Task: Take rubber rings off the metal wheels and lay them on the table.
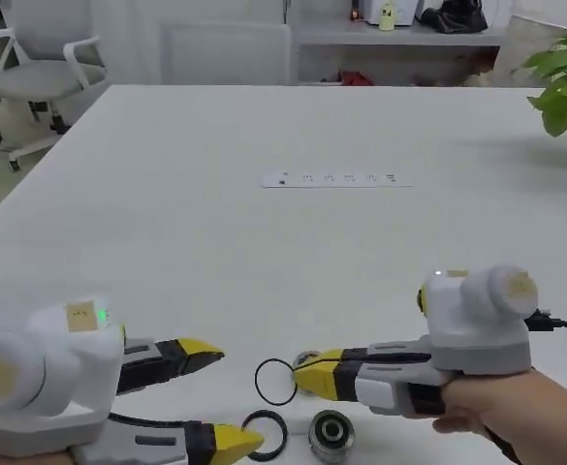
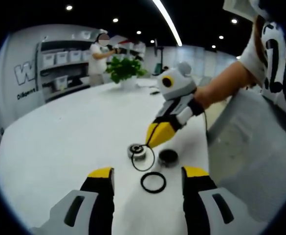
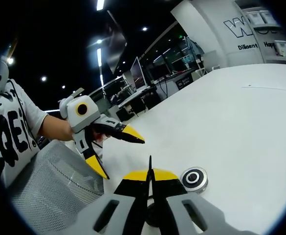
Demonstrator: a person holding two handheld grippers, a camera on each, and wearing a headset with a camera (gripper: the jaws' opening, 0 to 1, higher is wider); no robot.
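Observation:
My right gripper (image 1: 304,380) is shut on a thin black rubber ring (image 1: 273,382) that hangs just above the white table (image 1: 264,242). In the left gripper view that ring (image 2: 143,159) dangles from the right gripper (image 2: 155,138) beside a metal wheel (image 2: 138,152). A second wheel (image 2: 168,156) lies near it. In the head view one wheel (image 1: 332,432) sits by the front edge and another (image 1: 308,359) peeks out behind the right gripper's tip. A thicker black ring (image 1: 265,434) lies flat on the table, between the jaws of my open left gripper (image 1: 239,398). The right gripper view shows a wheel (image 3: 194,178) to the right of its jaws.
A flush socket strip (image 1: 336,179) is set into the middle of the table. A potted plant (image 1: 566,82) stands at the far right corner and an office chair (image 1: 41,44) at the far left. A person (image 2: 99,54) stands by shelves in the background.

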